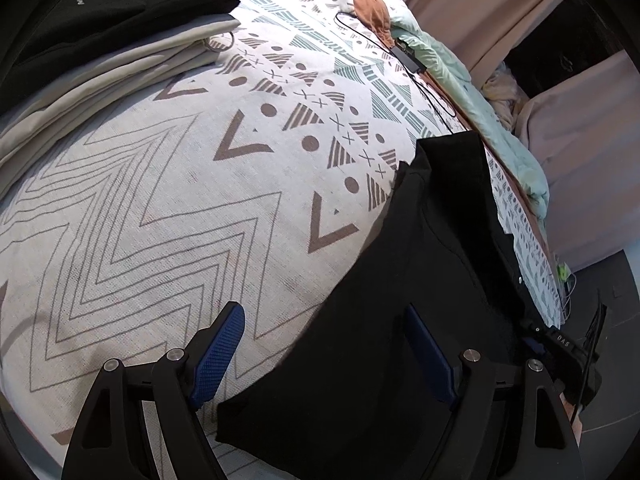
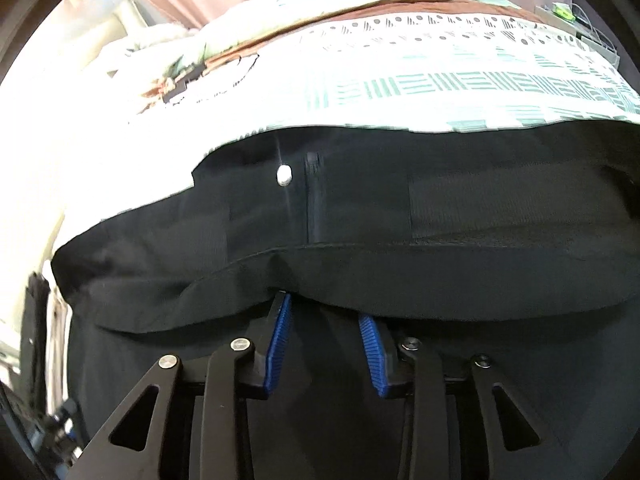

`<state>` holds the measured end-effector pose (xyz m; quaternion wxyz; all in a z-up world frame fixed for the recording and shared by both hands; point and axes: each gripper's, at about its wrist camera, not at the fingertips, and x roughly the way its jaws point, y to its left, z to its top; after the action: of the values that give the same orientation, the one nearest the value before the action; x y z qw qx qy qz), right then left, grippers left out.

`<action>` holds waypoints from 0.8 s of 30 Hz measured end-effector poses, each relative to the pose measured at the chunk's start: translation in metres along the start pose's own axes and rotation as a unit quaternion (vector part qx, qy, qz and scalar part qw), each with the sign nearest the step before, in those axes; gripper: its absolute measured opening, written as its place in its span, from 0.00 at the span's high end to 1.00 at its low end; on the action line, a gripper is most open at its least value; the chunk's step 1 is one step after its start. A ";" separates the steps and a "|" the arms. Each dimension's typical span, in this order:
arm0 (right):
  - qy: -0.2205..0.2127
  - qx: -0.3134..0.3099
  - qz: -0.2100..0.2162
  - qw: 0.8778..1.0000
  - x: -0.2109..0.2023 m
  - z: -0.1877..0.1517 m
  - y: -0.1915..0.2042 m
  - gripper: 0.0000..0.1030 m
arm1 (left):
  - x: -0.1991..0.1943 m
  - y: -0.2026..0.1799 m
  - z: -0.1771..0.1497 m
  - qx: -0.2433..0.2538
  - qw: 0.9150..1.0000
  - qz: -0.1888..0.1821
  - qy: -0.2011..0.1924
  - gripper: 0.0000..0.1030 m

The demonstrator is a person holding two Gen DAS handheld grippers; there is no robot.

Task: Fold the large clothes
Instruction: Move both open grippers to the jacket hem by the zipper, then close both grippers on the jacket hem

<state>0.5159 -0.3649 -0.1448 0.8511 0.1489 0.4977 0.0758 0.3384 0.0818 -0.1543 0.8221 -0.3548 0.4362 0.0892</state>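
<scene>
A black garment, trousers with a white button (image 2: pixel 284 176), lies on the patterned bedspread (image 1: pixel 180 208). In the left wrist view the garment (image 1: pixel 392 300) covers the lower right, and my left gripper (image 1: pixel 324 316) is open over its left edge, one finger over the bedspread and one over the cloth. In the right wrist view the black garment (image 2: pixel 400 220) fills the lower half. My right gripper (image 2: pixel 324 308) is partly open, its fingertips tucked under a fold of the cloth.
A stack of folded grey and black clothes (image 1: pixel 100 40) sits at the far left of the bed. A black cable with an adapter (image 1: pixel 408 56), an orange cloth (image 1: pixel 368 0) and a light green quilt (image 1: pixel 480 88) lie along the far side. Pink curtains (image 1: pixel 500 0) hang behind.
</scene>
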 end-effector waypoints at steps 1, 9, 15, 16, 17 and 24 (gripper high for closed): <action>-0.004 0.001 0.001 1.000 0.002 0.005 -0.001 0.66 | -0.001 0.002 0.001 -0.004 1.000 0.000 -0.002 0.20; -0.054 0.018 0.013 0.998 -0.001 0.041 -0.012 0.66 | -0.007 0.007 0.008 -0.018 1.000 0.012 -0.021 0.20; -0.074 0.032 0.032 0.996 -0.026 0.036 -0.016 0.66 | -0.010 0.004 0.006 -0.024 1.000 0.009 -0.019 0.20; -0.071 0.025 0.032 0.997 -0.027 0.035 -0.013 0.66 | -0.012 0.002 0.005 -0.024 1.000 0.006 -0.016 0.20; -0.068 0.016 0.031 0.997 -0.035 0.030 -0.013 0.66 | -0.013 0.000 0.003 -0.022 1.000 0.003 -0.016 0.20; -0.045 -0.019 0.035 0.998 -0.058 -0.002 -0.003 0.66 | -0.024 0.001 -0.004 -0.005 1.000 -0.006 0.001 0.20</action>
<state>0.4850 -0.3839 -0.0990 0.8723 0.1531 0.4515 0.1087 0.3208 0.0834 -0.1374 0.8204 -0.3614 0.4346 0.0864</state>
